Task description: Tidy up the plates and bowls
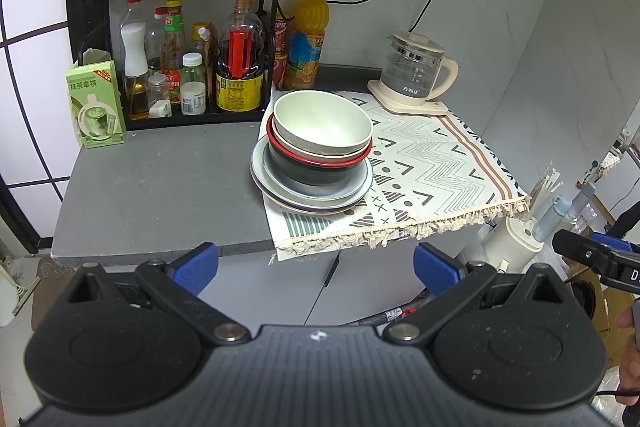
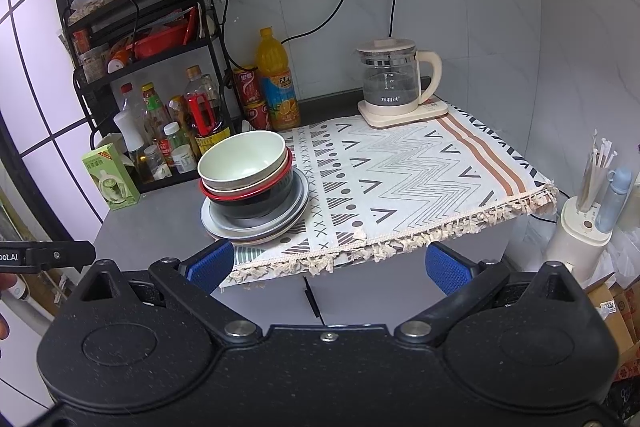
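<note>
Hovering short of the grey counter with fingers spread wide and empty, the left gripper and right gripper face a stack of bowls nested on plates at the patterned cloth's left edge.

Grey countertop, white marbled tile wall (two sockets), black shelf rack, patterned cloth

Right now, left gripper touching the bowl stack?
Apart. Left wrist view shows the left gripper open, short of the counter edge, with bare cloth between it and the bowl stack.
</note>
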Demonstrator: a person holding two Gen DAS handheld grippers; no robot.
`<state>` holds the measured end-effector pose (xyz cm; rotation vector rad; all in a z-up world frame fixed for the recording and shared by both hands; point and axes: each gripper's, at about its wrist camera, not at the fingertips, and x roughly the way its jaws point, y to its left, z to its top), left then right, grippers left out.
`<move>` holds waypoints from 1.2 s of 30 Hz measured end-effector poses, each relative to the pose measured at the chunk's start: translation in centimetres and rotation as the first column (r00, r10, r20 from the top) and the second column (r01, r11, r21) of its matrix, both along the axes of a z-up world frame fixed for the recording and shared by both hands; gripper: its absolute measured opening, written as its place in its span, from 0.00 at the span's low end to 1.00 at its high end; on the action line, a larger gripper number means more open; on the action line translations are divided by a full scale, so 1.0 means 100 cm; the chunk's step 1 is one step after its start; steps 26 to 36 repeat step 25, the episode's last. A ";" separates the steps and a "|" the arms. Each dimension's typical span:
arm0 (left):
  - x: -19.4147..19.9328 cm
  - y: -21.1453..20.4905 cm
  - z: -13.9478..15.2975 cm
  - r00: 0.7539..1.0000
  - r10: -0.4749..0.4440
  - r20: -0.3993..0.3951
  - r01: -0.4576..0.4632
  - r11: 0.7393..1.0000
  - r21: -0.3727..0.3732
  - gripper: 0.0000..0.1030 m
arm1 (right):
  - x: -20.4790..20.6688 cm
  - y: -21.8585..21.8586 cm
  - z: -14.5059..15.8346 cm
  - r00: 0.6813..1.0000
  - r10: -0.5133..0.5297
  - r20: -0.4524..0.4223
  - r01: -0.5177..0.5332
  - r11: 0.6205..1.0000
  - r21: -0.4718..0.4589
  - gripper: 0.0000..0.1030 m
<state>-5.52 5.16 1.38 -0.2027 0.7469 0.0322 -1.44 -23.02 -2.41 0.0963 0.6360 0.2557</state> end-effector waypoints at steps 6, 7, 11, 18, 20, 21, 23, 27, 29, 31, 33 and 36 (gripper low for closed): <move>0.003 -0.002 0.000 1.000 -0.007 -0.004 0.007 1.000 0.003 1.00 | 0.000 0.002 -0.001 1.000 0.000 -0.001 0.000 1.000 -0.007 1.00; 0.003 -0.002 0.000 1.000 -0.008 -0.005 0.008 1.000 0.004 1.00 | 0.000 0.002 -0.002 1.000 0.000 -0.003 0.000 1.000 -0.008 1.00; 0.007 -0.004 -0.001 1.000 -0.013 -0.009 0.013 1.000 0.008 1.00 | 0.003 0.001 -0.004 1.000 0.004 -0.010 -0.004 1.000 -0.011 1.00; 0.011 -0.009 -0.004 1.000 -0.012 -0.019 0.012 1.000 0.014 1.00 | 0.007 -0.001 -0.009 1.000 0.012 -0.026 -0.012 1.000 -0.016 1.00; 0.013 -0.010 -0.005 1.000 -0.009 -0.026 0.009 1.000 0.015 1.00 | 0.007 -0.002 -0.011 0.999 0.012 -0.032 -0.013 1.000 -0.019 1.00; 0.015 -0.010 -0.006 1.000 -0.008 -0.030 0.008 1.000 0.018 1.00 | 0.008 -0.002 -0.012 0.999 0.012 -0.034 -0.013 1.000 -0.019 1.00; 0.017 -0.010 -0.007 0.999 -0.008 -0.034 0.008 1.000 0.014 1.00 | 0.009 -0.003 -0.013 0.999 0.013 -0.040 -0.013 1.000 -0.020 1.00; 0.020 -0.010 -0.010 0.999 -0.012 -0.040 0.012 1.000 0.009 1.00 | 0.010 -0.003 -0.015 0.999 0.015 -0.045 -0.015 1.000 -0.022 1.00; 0.020 -0.010 -0.010 0.999 -0.012 -0.040 0.012 1.000 0.009 1.00 | 0.010 -0.003 -0.015 0.999 0.015 -0.045 -0.015 1.000 -0.022 1.00; 0.020 -0.010 -0.010 0.999 -0.012 -0.040 0.012 1.000 0.009 1.00 | 0.010 -0.003 -0.015 0.999 0.015 -0.045 -0.015 1.000 -0.022 1.00; 0.020 -0.010 -0.010 0.999 -0.012 -0.040 0.012 1.000 0.009 1.00 | 0.010 -0.003 -0.015 0.999 0.015 -0.045 -0.015 1.000 -0.022 1.00; 0.020 -0.010 -0.010 0.999 -0.012 -0.040 0.012 1.000 0.009 1.00 | 0.010 -0.003 -0.015 0.999 0.015 -0.045 -0.015 1.000 -0.022 1.00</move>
